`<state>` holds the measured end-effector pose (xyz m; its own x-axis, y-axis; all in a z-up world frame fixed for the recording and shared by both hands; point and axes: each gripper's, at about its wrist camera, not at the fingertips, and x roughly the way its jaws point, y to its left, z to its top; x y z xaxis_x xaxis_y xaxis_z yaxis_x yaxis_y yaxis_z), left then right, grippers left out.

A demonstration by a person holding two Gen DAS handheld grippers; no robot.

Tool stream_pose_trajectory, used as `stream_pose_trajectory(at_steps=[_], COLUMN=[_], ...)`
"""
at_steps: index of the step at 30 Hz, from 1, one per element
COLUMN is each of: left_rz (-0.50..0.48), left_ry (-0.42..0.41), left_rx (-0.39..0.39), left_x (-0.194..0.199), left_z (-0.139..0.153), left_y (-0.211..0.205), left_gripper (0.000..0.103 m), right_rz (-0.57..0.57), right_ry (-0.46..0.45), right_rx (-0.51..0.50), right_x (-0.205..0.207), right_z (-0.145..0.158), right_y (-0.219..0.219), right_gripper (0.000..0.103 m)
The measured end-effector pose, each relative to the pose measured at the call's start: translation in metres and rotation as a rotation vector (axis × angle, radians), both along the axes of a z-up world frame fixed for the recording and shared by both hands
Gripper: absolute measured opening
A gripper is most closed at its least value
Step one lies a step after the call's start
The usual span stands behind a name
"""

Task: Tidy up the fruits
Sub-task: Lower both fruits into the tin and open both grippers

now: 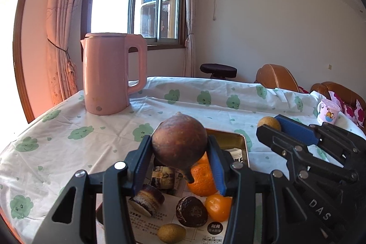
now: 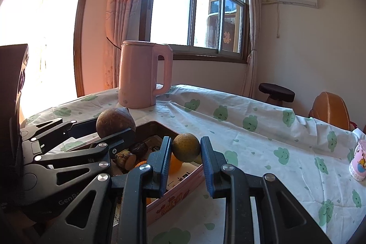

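My left gripper is shut on a large brown round fruit, held stem-down above an open tin box. Inside the box lie two oranges, a dark wrinkled fruit, a small brownish-green fruit and brown layered pieces. My right gripper is shut on a small yellowish-green round fruit, just over the box's pink wall. It shows at the right of the left wrist view, right gripper. In the right wrist view the left gripper with the brown fruit is at the left.
A pink kettle stands at the back left of the table with the green-patterned cloth. A pink printed cup sits near the right edge. Brown chairs and a dark stool are behind the table.
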<state>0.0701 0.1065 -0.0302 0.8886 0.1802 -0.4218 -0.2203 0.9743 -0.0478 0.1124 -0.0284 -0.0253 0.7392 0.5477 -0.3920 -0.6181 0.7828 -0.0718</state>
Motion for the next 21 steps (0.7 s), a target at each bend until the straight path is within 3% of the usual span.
stream_pose_trajectory(at_steps=[21], left_rz=[0.040], left_ry=[0.090], left_rx=[0.019], left_x=[0.019], left_z=[-0.001], left_y=[0.033], left_gripper=[0.050], right_rz=[-0.001], right_ry=[0.070], right_rx=[-0.011], right_x=[0.023], right_z=[-0.008], right_y=[0.022], right_gripper=[0.028])
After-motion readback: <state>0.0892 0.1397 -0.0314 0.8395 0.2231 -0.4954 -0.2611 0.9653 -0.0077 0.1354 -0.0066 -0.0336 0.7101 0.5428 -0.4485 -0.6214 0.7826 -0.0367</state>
